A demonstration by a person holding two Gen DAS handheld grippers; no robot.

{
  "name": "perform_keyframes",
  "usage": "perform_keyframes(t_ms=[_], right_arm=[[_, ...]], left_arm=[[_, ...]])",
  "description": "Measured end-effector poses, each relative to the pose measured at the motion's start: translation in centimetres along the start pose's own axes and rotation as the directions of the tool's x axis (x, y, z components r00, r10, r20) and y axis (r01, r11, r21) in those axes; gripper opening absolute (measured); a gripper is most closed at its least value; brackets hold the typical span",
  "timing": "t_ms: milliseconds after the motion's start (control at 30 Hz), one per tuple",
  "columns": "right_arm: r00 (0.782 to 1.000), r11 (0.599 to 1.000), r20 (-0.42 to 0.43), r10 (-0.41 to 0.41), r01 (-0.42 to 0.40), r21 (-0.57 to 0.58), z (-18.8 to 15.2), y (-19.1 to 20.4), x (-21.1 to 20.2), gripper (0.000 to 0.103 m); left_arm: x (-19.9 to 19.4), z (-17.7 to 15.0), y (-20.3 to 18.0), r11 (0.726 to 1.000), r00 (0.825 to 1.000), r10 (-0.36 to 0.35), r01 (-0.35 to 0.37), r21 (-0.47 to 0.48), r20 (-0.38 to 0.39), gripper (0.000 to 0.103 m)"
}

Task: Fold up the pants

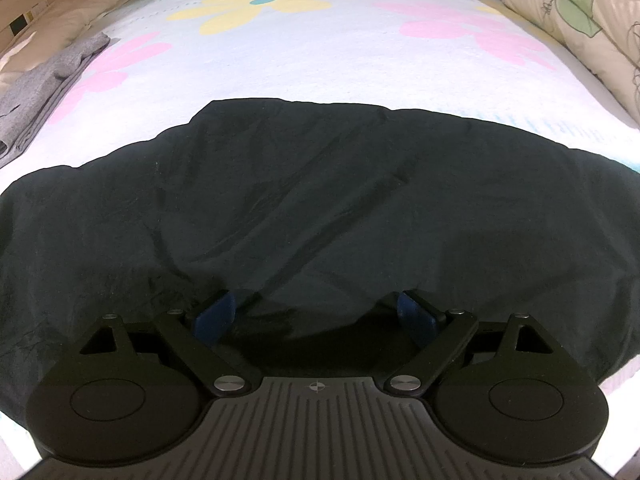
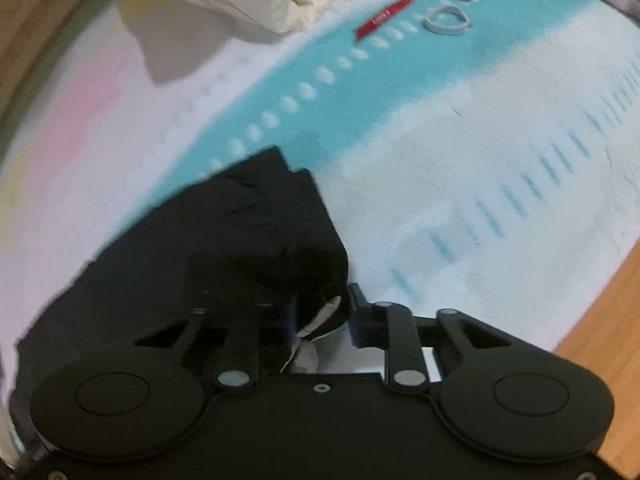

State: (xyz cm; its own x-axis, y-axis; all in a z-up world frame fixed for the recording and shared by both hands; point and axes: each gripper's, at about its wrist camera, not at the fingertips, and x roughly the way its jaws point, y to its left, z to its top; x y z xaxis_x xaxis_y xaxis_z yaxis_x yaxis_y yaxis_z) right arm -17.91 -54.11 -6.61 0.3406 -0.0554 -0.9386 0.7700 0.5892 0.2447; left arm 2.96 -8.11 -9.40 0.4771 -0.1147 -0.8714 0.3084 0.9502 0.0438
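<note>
Flower-print bedsheet (image 1: 320, 60) filled the background, black pants (image 1: 320, 200) spread across frame centre, left gripper (image 1: 320, 312) fingers wide over the fabric, right gripper (image 2: 324, 316) pinched on pants corner lower centre, grey folded clothes (image 1: 44, 84) left edge.

Two wrist cameras, each looking steeply down past its own fingers, close over a flowered blanket (image 1: 320, 60); both views share the black pants (image 1: 320, 200) and blanket.

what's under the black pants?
The black pants lie on a flower-print blanket, which shows all around them, turquoise band included. Whatever lies directly beneath the cloth is covered. At the right tongs, a pale lining peeks out.
</note>
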Motion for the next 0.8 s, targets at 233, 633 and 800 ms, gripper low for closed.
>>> perform_keyframes(t_ms=[233,633,800], right_arm=[[0.977,0.985,0.171,0.13,-0.109,-0.13,-2.0,5.3,-5.8,0.02],[0.93,0.778,0.017,0.367,-0.297,-0.554,-10.2,24.8,-4.3,0.019],[0.931,0.688,-0.107,0.349,-0.332,-0.645,-15.0,31.4,-0.5,0.019]], left_arm=[[0.0,0.0,0.0,1.0,1.0,0.0,0.0,0.003,0.001,0.088],[-1.0,-0.5,1.4,0.999,0.999,0.039,-0.039,-0.003,0.032,0.088],[-2.1,-0.8,4.2,0.995,0.996,0.069,-0.064,-0.082,0.054,0.088]])
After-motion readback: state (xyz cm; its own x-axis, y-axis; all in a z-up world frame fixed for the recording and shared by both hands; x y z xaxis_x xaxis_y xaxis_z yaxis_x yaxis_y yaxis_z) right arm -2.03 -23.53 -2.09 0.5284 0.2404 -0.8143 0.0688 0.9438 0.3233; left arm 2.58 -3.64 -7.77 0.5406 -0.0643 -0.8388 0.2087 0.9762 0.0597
